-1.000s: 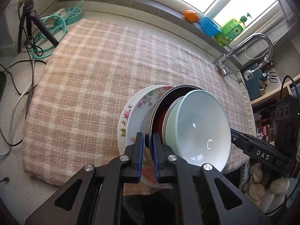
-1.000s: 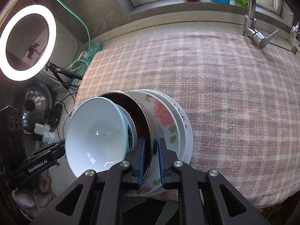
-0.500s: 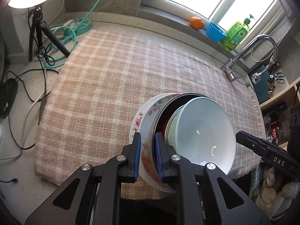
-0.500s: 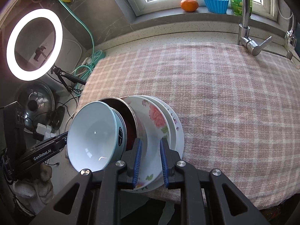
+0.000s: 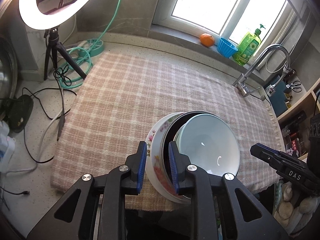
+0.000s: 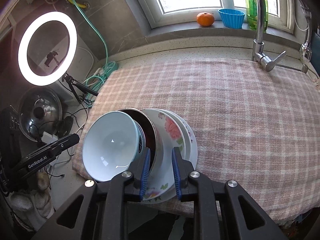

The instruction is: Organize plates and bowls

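A stack of dishes rests on the checked cloth (image 5: 140,92) near its front edge: floral plates (image 5: 155,138) at the bottom, a dark metal-rimmed bowl (image 5: 170,132) on them, and a pale blue bowl (image 5: 208,146) on top. The stack also shows in the right wrist view, with the floral plates (image 6: 172,128) and the pale blue bowl (image 6: 110,146). My left gripper (image 5: 156,164) is open, its jaws on either side of the stack's rim. My right gripper (image 6: 160,166) is open around the opposite rim.
A ring light (image 5: 54,2) on a tripod and cables stand at the left. A faucet (image 5: 260,64) rises at the back right. An orange (image 5: 207,39), a blue cup (image 5: 227,47) and a green soap bottle (image 5: 248,46) sit on the windowsill.
Both grippers have opened from their tight grip on the stack's rims and pulled back and up. The stack stays on the cloth.
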### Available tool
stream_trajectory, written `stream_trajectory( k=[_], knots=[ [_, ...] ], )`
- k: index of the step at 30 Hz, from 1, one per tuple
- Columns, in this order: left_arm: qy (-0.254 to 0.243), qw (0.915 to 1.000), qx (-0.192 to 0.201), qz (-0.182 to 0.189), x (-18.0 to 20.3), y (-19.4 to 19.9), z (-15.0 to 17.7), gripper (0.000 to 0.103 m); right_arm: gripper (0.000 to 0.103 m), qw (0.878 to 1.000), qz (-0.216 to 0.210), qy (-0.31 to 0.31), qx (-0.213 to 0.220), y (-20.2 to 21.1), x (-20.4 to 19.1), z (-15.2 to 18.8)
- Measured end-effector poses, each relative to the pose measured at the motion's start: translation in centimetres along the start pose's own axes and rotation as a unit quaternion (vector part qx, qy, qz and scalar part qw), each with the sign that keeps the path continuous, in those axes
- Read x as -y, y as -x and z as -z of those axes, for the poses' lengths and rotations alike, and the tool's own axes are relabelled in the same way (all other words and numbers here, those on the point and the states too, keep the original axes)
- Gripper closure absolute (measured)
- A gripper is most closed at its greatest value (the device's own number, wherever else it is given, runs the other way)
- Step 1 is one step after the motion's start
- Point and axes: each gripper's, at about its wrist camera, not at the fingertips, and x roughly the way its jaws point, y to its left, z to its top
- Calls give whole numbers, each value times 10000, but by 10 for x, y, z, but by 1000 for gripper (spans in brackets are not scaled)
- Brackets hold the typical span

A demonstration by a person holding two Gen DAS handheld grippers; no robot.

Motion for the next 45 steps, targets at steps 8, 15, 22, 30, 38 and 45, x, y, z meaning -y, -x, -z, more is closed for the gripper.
stream_trajectory(
  k=[8, 15, 22, 30, 38, 45],
  knots=[
    [-298, 9993, 211, 10, 24, 17, 8, 80, 79, 9995, 90, 198, 210, 17, -7, 9],
    [-409, 9987, 311, -45, 38, 29, 19, 59, 69, 9981, 254, 313, 476, 35, -10, 19],
    [-451, 9979, 432, -179, 46, 39, 27, 49, 37, 9955, 323, 339, 821, 53, -10, 30],
    [-495, 9975, 464, -220, 53, 45, 31, 49, 35, 9944, 388, 323, 925, 62, -7, 33],
    [-474, 9974, 481, -245, 56, 47, 33, 49, 34, 9946, 385, 260, 928, 63, -3, 36],
    [-460, 9976, 468, -217, 55, 48, 33, 49, 34, 9949, 385, 247, 901, 62, -2, 36]
  ],
)
